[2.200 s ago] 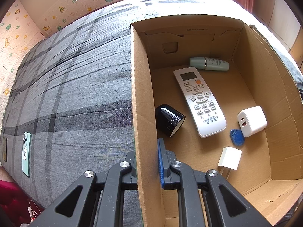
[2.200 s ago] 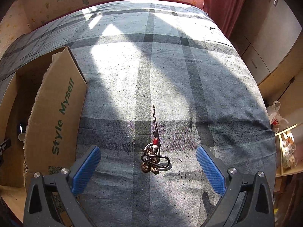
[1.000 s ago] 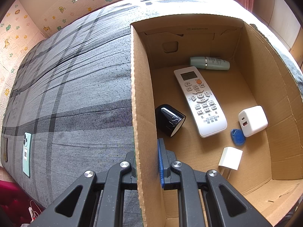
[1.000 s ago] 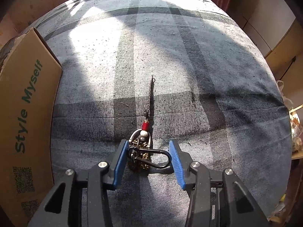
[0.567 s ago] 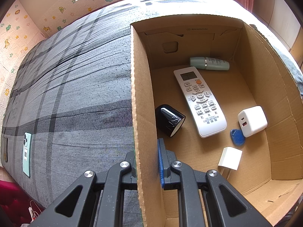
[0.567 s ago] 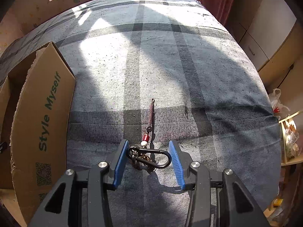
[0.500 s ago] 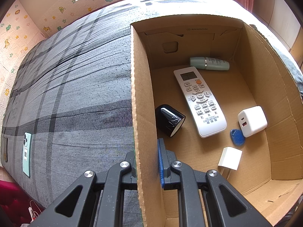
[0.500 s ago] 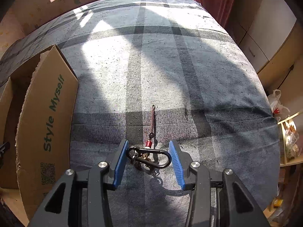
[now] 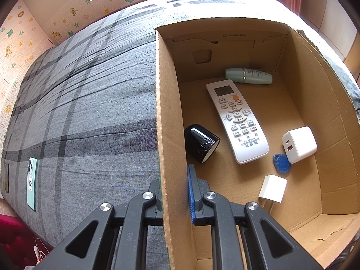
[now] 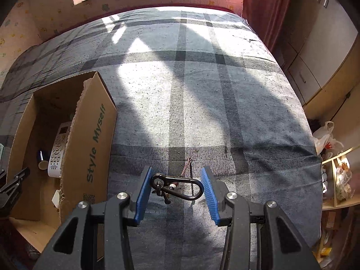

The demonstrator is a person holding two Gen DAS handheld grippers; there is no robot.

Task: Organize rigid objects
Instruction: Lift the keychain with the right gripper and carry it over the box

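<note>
1. The right hand-held gripper (image 10: 175, 183) clamps the carabiner keychain (image 10: 177, 186) above the bed (image 10: 202, 90); carry it level over the cardboard box (image 10: 90, 148) wall, then release.
2. The left hand-held gripper (image 9: 174, 191), closed tight, pinches the box's side wall; keep it steady.
3. The keychain's charms are partly hidden below the clip.

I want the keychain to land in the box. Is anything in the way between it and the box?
Only the box's own side. The right gripper holds the keychain above the bed, and the cardboard box wall printed "Style Myself" stands between them. It must go over that wall.
</note>
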